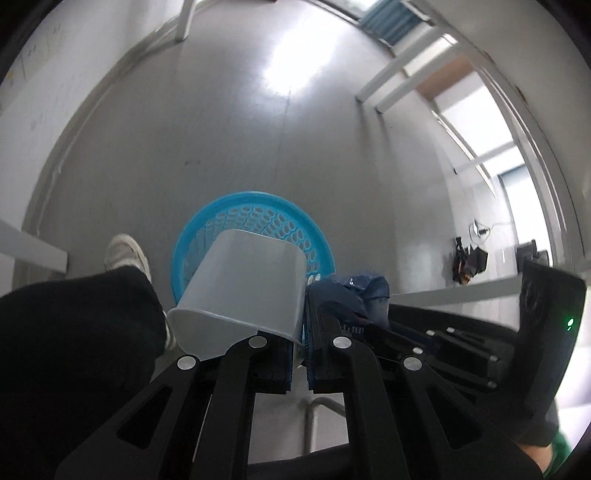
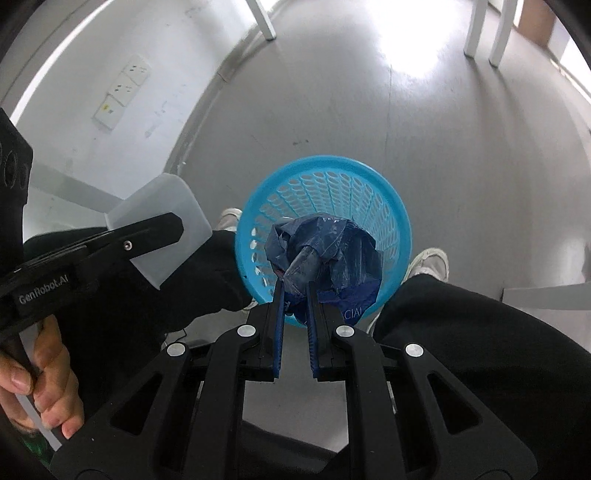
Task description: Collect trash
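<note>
A round blue mesh basket [image 1: 258, 218] [image 2: 332, 173] stands on the grey floor, directly below both grippers. My left gripper [image 1: 303, 332] is shut on the rim wall of a white plastic cup [image 1: 243, 284], which is tilted over the basket's near-left edge. In the right wrist view that cup [image 2: 166, 221] and the left gripper [image 2: 173, 229] hang left of the basket. My right gripper [image 2: 295, 291] is shut on a crumpled dark blue plastic bag [image 2: 325, 258], held above the basket's mouth. The same bag [image 1: 365, 291] shows in the left wrist view, beside the cup.
The person's black trouser legs and pale shoes [image 2: 430, 264] [image 1: 127, 254] flank the basket. White table legs [image 2: 480, 29] stand farther off on the floor. Wall sockets [image 2: 122, 88] sit on the left wall. Dark objects [image 1: 467, 260] lie by the right wall.
</note>
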Action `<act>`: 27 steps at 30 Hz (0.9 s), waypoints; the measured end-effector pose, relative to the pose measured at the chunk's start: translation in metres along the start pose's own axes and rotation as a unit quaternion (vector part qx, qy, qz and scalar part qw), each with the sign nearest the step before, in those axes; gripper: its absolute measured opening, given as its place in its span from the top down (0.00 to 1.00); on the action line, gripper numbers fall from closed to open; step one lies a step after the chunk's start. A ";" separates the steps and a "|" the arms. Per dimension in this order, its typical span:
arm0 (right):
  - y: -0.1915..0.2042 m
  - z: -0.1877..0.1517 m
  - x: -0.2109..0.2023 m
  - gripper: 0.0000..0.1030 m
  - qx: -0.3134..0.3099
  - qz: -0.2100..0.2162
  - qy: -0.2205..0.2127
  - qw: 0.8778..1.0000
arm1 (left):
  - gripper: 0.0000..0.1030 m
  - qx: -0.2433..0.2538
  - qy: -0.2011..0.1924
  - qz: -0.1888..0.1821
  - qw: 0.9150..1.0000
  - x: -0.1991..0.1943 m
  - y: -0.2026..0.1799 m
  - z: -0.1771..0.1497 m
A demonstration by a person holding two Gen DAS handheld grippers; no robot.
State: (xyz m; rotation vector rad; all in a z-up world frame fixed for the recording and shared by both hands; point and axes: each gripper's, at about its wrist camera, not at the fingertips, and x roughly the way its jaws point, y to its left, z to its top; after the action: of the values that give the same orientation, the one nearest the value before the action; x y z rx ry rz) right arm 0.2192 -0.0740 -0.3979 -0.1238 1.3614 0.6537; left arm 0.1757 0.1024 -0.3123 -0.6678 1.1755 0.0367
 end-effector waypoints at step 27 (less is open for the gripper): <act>-0.050 0.043 0.092 0.89 0.072 -0.005 0.088 0.994 | 0.96 -0.070 0.079 0.021 0.994 0.082 0.019 0.035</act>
State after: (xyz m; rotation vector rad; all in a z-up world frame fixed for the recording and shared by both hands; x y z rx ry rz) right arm 0.2866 -0.0626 -0.4874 -0.0725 1.5721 0.5444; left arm 0.2312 0.1103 -0.3840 -0.7805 1.3486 0.1055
